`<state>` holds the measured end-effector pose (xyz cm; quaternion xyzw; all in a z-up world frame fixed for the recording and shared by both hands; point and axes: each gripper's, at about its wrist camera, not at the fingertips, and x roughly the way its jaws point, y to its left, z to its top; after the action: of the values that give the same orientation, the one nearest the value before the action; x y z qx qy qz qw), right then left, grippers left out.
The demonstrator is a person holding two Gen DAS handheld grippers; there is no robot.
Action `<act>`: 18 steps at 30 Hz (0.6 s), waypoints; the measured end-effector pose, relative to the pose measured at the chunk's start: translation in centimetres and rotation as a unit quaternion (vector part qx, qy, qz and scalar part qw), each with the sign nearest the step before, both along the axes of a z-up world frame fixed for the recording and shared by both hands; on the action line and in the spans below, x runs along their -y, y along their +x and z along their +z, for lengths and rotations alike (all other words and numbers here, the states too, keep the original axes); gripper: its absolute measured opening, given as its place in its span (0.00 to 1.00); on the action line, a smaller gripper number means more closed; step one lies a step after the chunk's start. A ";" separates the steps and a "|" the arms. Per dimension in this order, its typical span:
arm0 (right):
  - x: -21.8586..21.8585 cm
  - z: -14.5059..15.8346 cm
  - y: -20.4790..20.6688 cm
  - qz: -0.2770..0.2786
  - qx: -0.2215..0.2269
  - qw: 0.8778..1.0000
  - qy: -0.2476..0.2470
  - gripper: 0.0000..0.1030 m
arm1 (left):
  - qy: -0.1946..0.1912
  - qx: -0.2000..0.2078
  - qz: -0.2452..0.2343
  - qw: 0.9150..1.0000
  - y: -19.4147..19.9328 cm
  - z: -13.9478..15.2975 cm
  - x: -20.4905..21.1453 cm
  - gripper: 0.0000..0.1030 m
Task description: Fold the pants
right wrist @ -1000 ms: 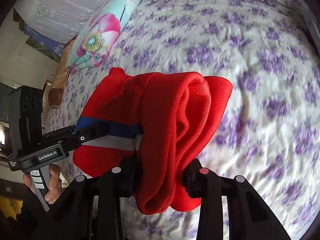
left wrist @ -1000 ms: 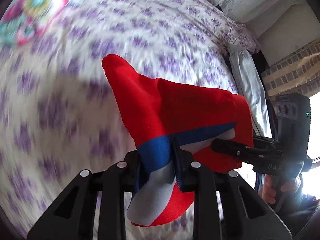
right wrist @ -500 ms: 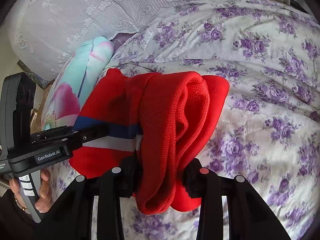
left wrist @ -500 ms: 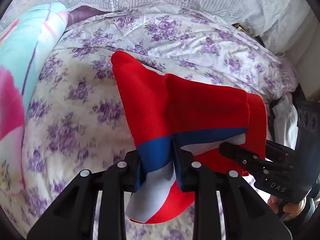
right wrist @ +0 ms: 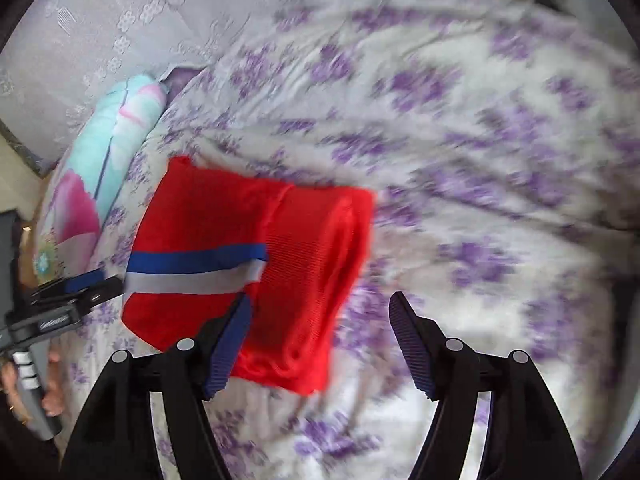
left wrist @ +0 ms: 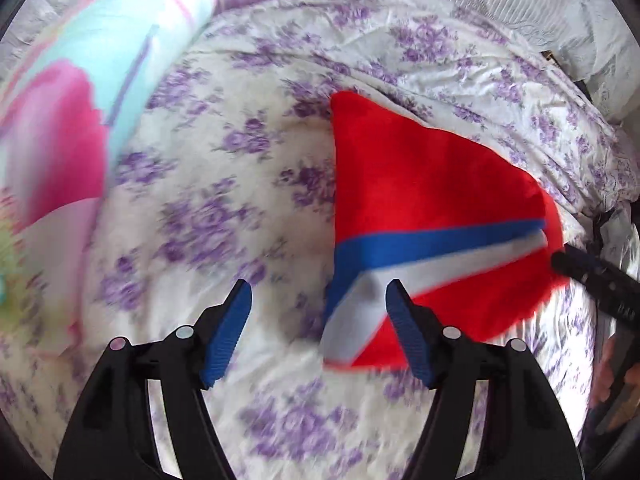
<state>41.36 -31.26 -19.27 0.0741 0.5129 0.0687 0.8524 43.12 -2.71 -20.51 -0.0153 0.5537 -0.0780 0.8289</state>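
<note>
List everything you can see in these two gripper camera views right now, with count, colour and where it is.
pants: one, red with a blue and a grey stripe, folded, lying on the bedspread
bedspread: one, white with purple flowers, covering the bed
pillow: one, turquoise and pink floral, left of the pants
lace curtain: one, pale grey, behind the bed
left gripper: one, black with blue pads, open, near the pants' striped end
right gripper: one, black with blue pads, open, near the ribbed end

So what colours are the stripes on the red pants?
Blue and white stripes, clearest in the right wrist view.

No lettering is sharp enough to read.
</note>
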 end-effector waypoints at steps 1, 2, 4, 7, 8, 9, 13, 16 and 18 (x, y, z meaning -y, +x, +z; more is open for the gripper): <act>-0.1 1.4 -1.1 0.000 0.014 1.000 -0.008 0.69 | 0.000 0.010 -0.003 1.000 -1.6 1.2 -0.1 0.66; -0.2 2.6 -2.2 0.001 0.024 1.000 -0.012 0.69 | -0.001 0.017 -0.005 1.000 -2.9 2.2 -0.2 0.67; -0.5 5.1 -4.8 -0.004 0.039 0.999 -0.017 0.70 | -0.004 0.038 -0.005 0.999 -6.3 4.7 -0.2 0.75; -1.4 7.9 -9.2 -0.003 0.041 0.999 -0.020 0.75 | -0.008 0.084 -0.003 0.996 -12.9 8.6 -0.1 0.90; -1.7 8.7 -10.8 -0.005 0.039 0.999 -0.024 0.76 | -0.012 0.096 -0.003 0.995 -14.9 9.7 0.2 0.91; -2.0 9.3 -12.6 -0.009 0.035 0.999 -0.027 0.77 | -0.019 0.106 -0.002 0.994 -16.8 10.8 0.4 0.92; -2.9 11.1 -20.7 -0.032 0.035 0.998 -0.040 0.86 | -0.049 0.120 0.003 0.992 -24.5 13.9 0.5 0.95; -3.7 11.4 -26.0 -0.043 0.032 0.997 -0.051 0.91 | -0.042 0.126 0.005 0.991 -29.1 15.0 0.7 0.95; -4.4 11.5 -28.6 -0.044 0.027 0.997 -0.059 0.92 | -0.023 0.136 0.012 0.990 -31.9 15.6 0.5 0.95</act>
<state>12.80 -26.89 -7.81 0.0446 0.4893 0.0030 0.8710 11.23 -3.26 -4.88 -0.0299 0.4339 -0.0823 0.8967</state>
